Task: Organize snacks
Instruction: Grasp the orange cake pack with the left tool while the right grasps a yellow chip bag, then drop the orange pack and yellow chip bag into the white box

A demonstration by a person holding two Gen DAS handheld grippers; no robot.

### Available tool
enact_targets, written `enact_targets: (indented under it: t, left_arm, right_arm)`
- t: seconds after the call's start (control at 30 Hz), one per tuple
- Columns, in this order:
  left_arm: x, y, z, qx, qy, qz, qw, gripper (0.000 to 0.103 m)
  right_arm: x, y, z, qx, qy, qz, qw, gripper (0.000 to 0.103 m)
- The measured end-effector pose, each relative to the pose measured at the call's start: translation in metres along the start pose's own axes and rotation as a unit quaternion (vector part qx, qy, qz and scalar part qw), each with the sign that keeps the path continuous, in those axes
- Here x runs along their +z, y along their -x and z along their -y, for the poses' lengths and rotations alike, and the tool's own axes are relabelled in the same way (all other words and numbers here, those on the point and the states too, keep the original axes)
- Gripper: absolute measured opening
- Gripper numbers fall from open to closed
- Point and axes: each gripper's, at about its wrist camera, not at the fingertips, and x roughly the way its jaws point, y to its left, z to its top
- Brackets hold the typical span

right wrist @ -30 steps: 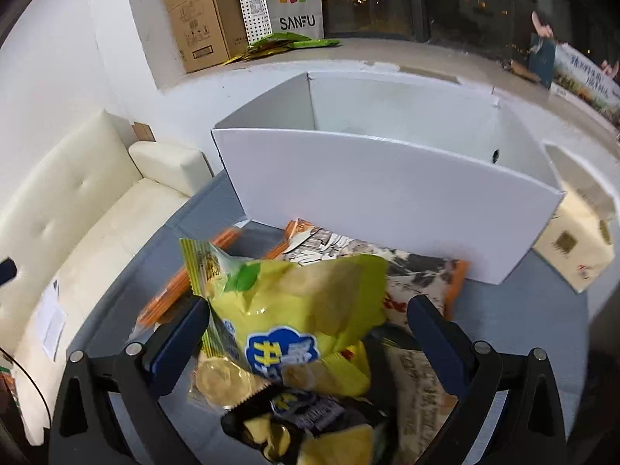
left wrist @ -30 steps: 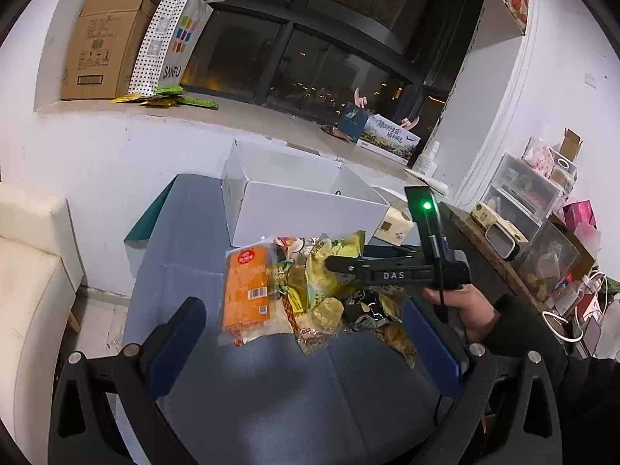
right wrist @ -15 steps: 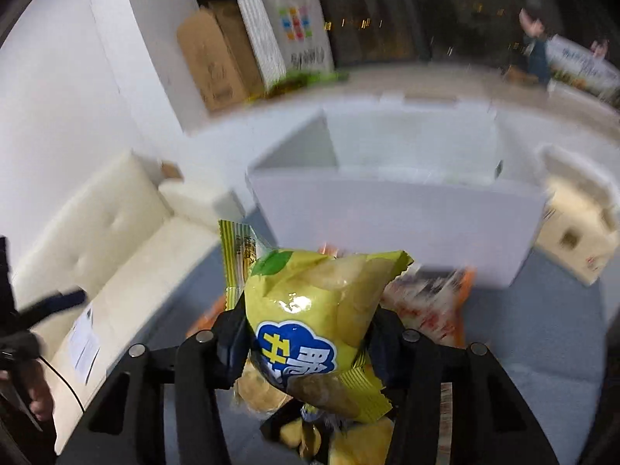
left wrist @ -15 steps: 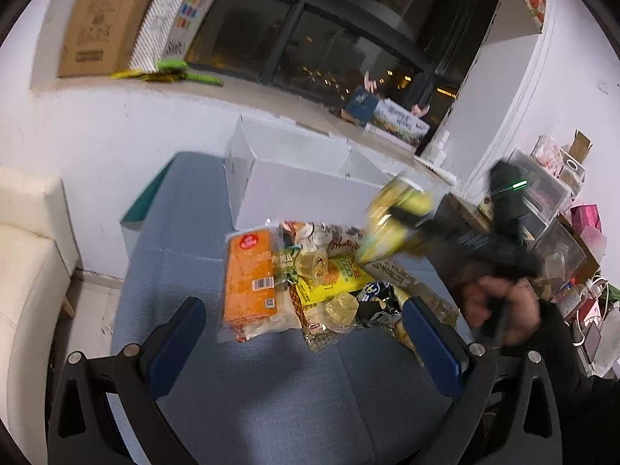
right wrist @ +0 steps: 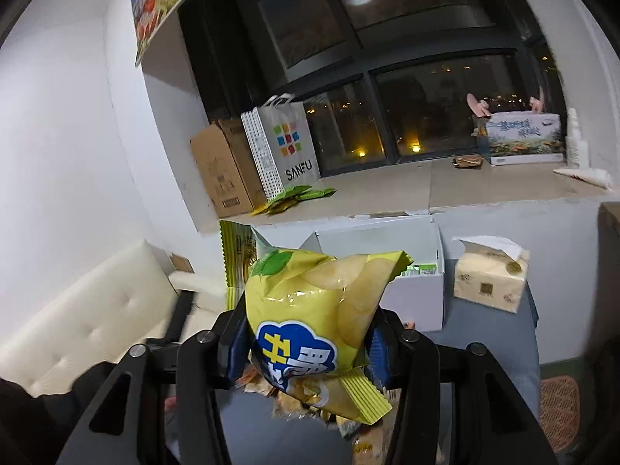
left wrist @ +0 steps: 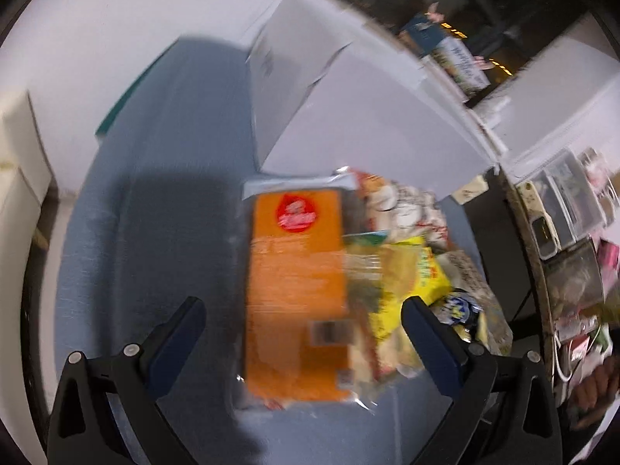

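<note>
My right gripper [right wrist: 306, 352] is now clamped on the yellow chip bag [right wrist: 314, 310], its blue pads pressing both sides of the crinkled lower half; 1 second ago the jaws stood wide around that bag while it lay on the snack pile, so the pick is made. The bag has come up off the table; it fills the lower centre of the right wrist view, and the white box [right wrist: 410, 271] sits behind it at centre right, with the tissue pack [right wrist: 490, 279] to its right. I judge the next step to be carrying the bag over the box's rim and letting go inside; the puffy bag could slip, since only its lower part is pinched.

My left gripper [left wrist: 302, 321] has dropped toward the pile; its jaws are wide apart and hold nothing, with the orange packet [left wrist: 296, 286] lying flat between them at the centre of the blurred left wrist view. The remaining snacks [left wrist: 407, 263] are heaped just right of it, and the box wall is at upper centre; this looks like the approach to a 2nd pick.
</note>
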Motion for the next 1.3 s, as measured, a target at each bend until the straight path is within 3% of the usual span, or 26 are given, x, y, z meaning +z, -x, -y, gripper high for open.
enact_targets:
  t: [0.03, 0.1, 0.13, 0.17, 0.23, 0.47, 0.6, 0.7, 0.8, 1.0, 1.1, 1.3]
  left_arm:
    - [0.0, -0.005, -0.002, -0.003, 0.002, -0.008, 1.0, 0.1]
    - [-0.001, -0.007, 0.001, -0.003, -0.007, -0.007, 0.9999, 0.078]
    - [-0.001, -0.007, 0.0, -0.007, 0.001, -0.004, 1.0, 0.075]
    - [-0.001, -0.006, -0.001, -0.007, 0.005, 0.0, 1.0, 0.064]
    - [-0.004, -0.002, -0.002, -0.011, 0.003, 0.009, 0.9999, 0.059]
    - [-0.021, 0.051, 0.019, 0.003, -0.035, 0.092, 0.9951, 0.058]
    - [-0.023, 0.091, 0.05, -0.006, -0.068, 0.157, 0.9852, 0.058]
    - [-0.01, 0.118, 0.076, -0.008, -0.095, 0.2, 0.9751, 0.058]
    - [0.014, 0.132, 0.093, -0.016, -0.11, 0.219, 0.9694, 0.058]
    - [0.085, 0.114, 0.121, -0.009, -0.121, 0.236, 0.9641, 0.058]
    - [0.123, 0.085, 0.118, -0.009, -0.097, 0.222, 0.9702, 0.058]
    - [0.17, 0.026, 0.108, 0.04, -0.094, 0.194, 0.9757, 0.058]
  right_arm:
    - [-0.003, 0.006, 0.001, 0.001, -0.006, 0.004, 1.0, 0.054]
    - [-0.006, 0.016, 0.001, -0.001, -0.015, 0.006, 1.0, 0.054]
    - [-0.008, 0.019, 0.002, -0.003, -0.017, 0.005, 1.0, 0.054]
    - [-0.012, 0.02, 0.002, -0.008, -0.017, 0.004, 1.0, 0.054]
    - [-0.017, 0.017, 0.005, -0.012, -0.021, -0.007, 1.0, 0.054]
    - [-0.028, 0.004, 0.008, -0.019, -0.029, -0.027, 0.999, 0.054]
    - [-0.027, -0.006, 0.01, -0.027, -0.032, -0.038, 0.998, 0.054]
    - [-0.017, -0.021, 0.013, -0.032, -0.032, -0.046, 0.998, 0.054]
    - [0.003, -0.041, 0.02, -0.036, -0.034, -0.054, 0.997, 0.054]
    - [0.06, -0.1, 0.053, -0.048, -0.064, -0.075, 0.994, 0.054]
    - [0.081, -0.142, 0.074, -0.07, -0.078, -0.099, 0.99, 0.054]
    - [0.095, -0.225, 0.112, -0.109, -0.078, -0.165, 0.977, 0.054]
